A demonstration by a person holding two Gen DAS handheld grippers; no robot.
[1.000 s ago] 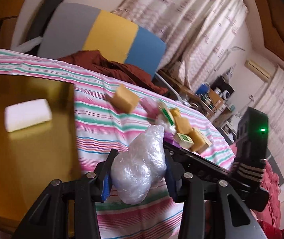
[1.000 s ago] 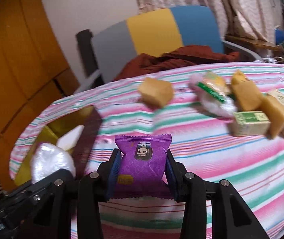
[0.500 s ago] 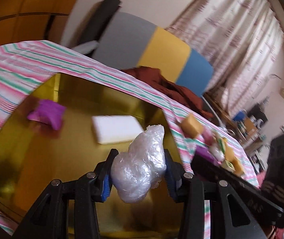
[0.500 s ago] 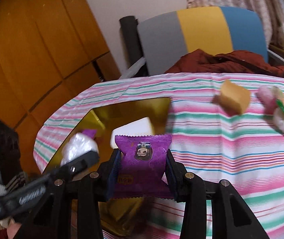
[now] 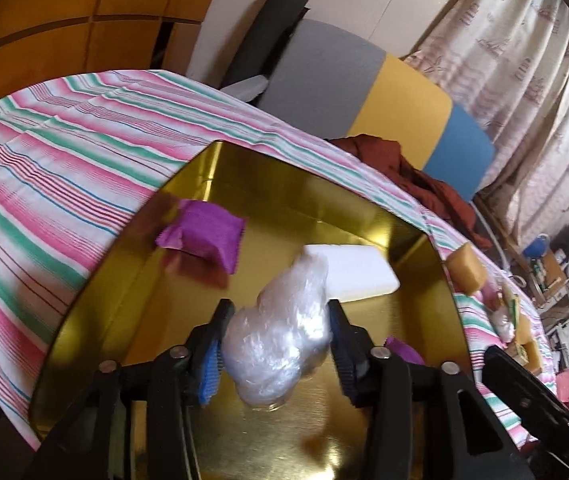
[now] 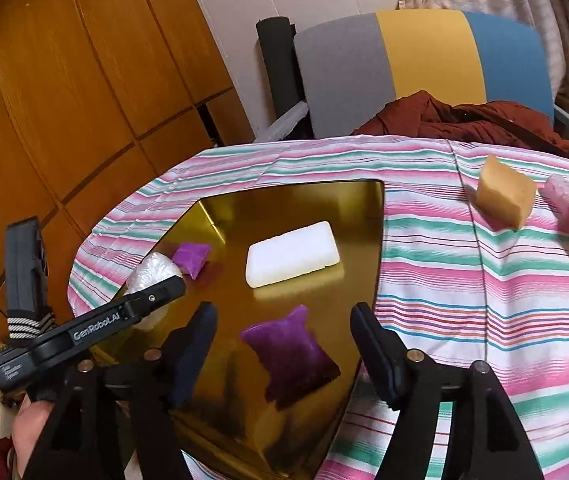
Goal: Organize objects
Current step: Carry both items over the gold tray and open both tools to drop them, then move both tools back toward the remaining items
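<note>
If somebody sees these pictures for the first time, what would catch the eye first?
The shiny gold tray on the striped cloth stands out most, with a white block in its middle and two purple packets, one far and one near. The left gripper holds a clear plastic bundle above the tray, while the right gripper has its jaws open around the near packet.

Two purple packets (image 6: 291,354), one white block (image 6: 292,254)

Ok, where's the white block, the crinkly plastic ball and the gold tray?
white block (image 6: 292,253), right wrist view, middle of its top.
crinkly plastic ball (image 5: 280,332), left wrist view, its middle.
gold tray (image 6: 368,248), right wrist view, bare floor near its right rim.
</note>
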